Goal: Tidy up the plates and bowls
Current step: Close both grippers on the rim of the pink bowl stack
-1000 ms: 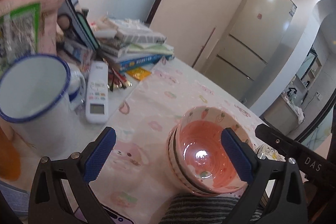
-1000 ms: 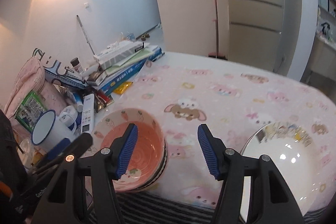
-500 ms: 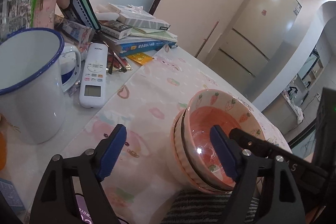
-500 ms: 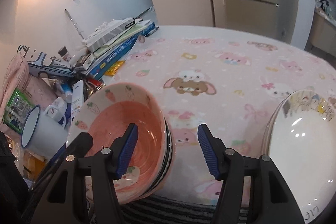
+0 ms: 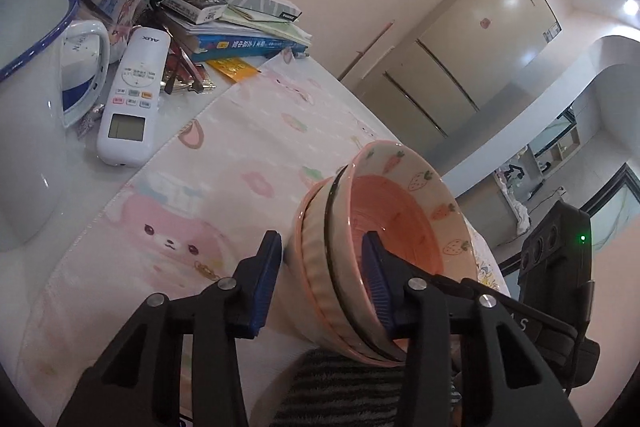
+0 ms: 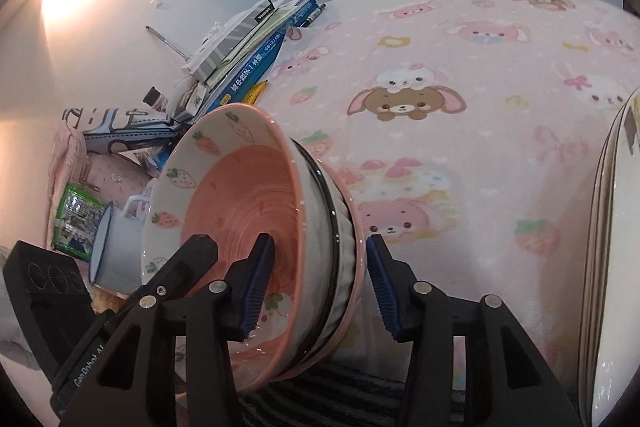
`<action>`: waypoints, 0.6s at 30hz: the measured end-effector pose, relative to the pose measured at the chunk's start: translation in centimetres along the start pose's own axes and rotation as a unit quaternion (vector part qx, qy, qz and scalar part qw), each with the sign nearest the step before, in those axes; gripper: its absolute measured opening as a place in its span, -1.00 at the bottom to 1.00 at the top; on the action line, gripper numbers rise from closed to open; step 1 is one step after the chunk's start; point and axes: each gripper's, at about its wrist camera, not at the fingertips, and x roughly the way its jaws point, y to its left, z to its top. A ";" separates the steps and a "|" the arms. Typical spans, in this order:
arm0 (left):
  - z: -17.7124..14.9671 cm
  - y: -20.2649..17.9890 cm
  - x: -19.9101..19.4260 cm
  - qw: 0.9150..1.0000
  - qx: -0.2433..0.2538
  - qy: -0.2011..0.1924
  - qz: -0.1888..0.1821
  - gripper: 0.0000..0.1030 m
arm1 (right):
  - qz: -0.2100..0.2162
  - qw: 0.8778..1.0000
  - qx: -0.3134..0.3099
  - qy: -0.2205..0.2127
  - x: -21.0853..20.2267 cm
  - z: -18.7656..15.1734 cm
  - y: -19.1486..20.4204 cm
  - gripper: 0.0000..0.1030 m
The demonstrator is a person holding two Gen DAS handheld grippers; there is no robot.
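Note:
A stack of nested bowls, pink inside with strawberry and carrot prints, sits near the table's front edge (image 5: 400, 211) (image 6: 240, 195). My left gripper (image 5: 320, 279) straddles the stack's left wall, one finger outside and one inside the top bowl, close against it. My right gripper (image 6: 316, 287) straddles the stack's right wall the same way, with a small gap at its outer finger. A stack of white plates (image 6: 616, 227) lies at the right edge of the right wrist view.
A white enamel mug with a blue rim (image 5: 28, 99), a white remote control (image 5: 132, 95) and a pile of books (image 5: 240, 27) stand to the left. A pink cartoon tablecloth (image 6: 460, 107) covers the table. A striped mat (image 5: 344, 387) lies under the bowls' near side.
Both grippers have come down and forward onto the bowl stack from either side. Their jaws have narrowed around its walls. The views now sit much lower and closer.

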 end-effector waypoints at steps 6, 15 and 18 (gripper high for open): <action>0.2 0.0 0.9 1.000 -0.010 0.020 0.002 -0.17 | 0.024 0.999 0.021 0.015 0.5 0.0 -0.6 0.05; 0.7 1.1 2.4 0.995 -0.079 0.062 -0.012 -0.11 | 0.032 0.999 0.037 0.009 0.3 -0.2 -1.2 -0.01; 0.6 1.4 2.4 0.994 -0.086 0.059 -0.020 -0.10 | 0.051 0.998 0.039 0.016 0.7 -0.2 -1.5 0.05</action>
